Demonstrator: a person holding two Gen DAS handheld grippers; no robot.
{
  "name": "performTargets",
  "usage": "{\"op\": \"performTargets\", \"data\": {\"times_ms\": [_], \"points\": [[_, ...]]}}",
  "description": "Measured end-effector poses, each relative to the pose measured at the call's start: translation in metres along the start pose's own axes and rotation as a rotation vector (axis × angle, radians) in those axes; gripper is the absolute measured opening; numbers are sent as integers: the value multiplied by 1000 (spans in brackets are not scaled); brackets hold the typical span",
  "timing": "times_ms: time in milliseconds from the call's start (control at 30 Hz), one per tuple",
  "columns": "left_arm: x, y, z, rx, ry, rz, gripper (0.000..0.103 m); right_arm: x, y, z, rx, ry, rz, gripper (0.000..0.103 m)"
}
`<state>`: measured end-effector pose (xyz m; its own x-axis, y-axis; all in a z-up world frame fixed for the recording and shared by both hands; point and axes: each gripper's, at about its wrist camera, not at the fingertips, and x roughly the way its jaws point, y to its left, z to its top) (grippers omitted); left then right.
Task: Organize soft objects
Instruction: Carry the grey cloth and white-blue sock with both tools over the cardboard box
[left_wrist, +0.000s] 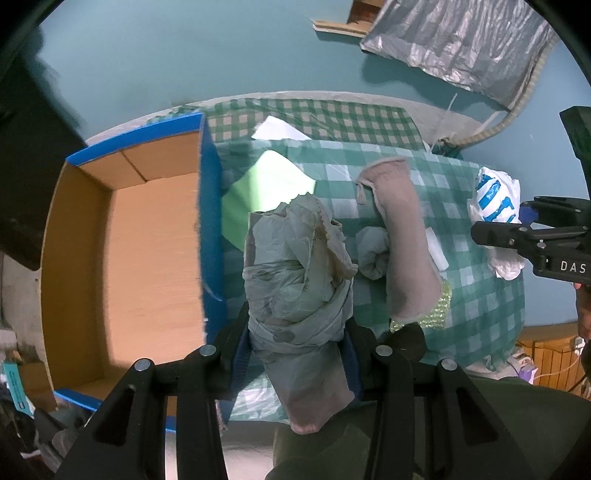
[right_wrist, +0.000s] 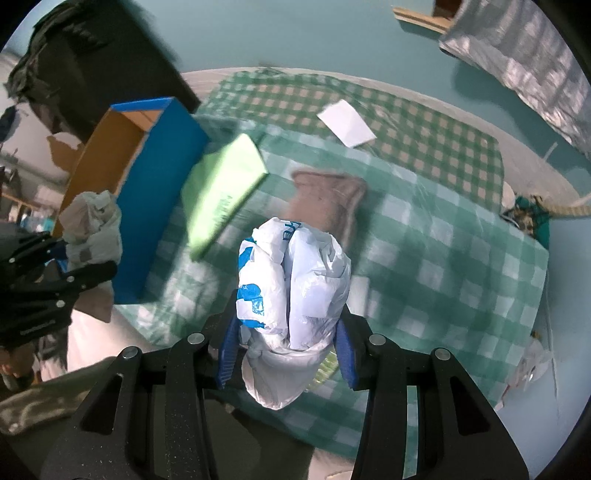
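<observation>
Left gripper: closed around a crumpled grey bundle, cloth or thin plastic, held above the near edge of the checked cloth, just right of the box.

Right gripper: closed around a white plastic bag with blue print, raised over the near middle of the cloth; also seen at the right edge of the left wrist view.

Cardboard box: open top, blue outside, brown inside, at the left of the cloth; nothing visible within.

Green packet: flat, leaning against the box's right wall, between the box and the remaining items.

Brown sock: long, lying on the cloth right of centre, running near to far.

Small grey roll: touching the sock's left side.

White paper: flat on the far part of the cloth.

Silver sheet: crinkled, on the blue floor at far right, well apart from the cloth.
</observation>
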<state>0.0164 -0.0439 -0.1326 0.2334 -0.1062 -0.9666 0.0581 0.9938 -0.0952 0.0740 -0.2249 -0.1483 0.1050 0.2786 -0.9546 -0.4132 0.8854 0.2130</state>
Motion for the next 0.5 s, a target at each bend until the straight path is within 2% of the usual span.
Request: {"op": "performTargets", "data": {"times_ms": [500], "points": [[-30, 45, -5, -100, -64, 41, 43, -1, 72, 41, -173, -9, 38, 44]]}}
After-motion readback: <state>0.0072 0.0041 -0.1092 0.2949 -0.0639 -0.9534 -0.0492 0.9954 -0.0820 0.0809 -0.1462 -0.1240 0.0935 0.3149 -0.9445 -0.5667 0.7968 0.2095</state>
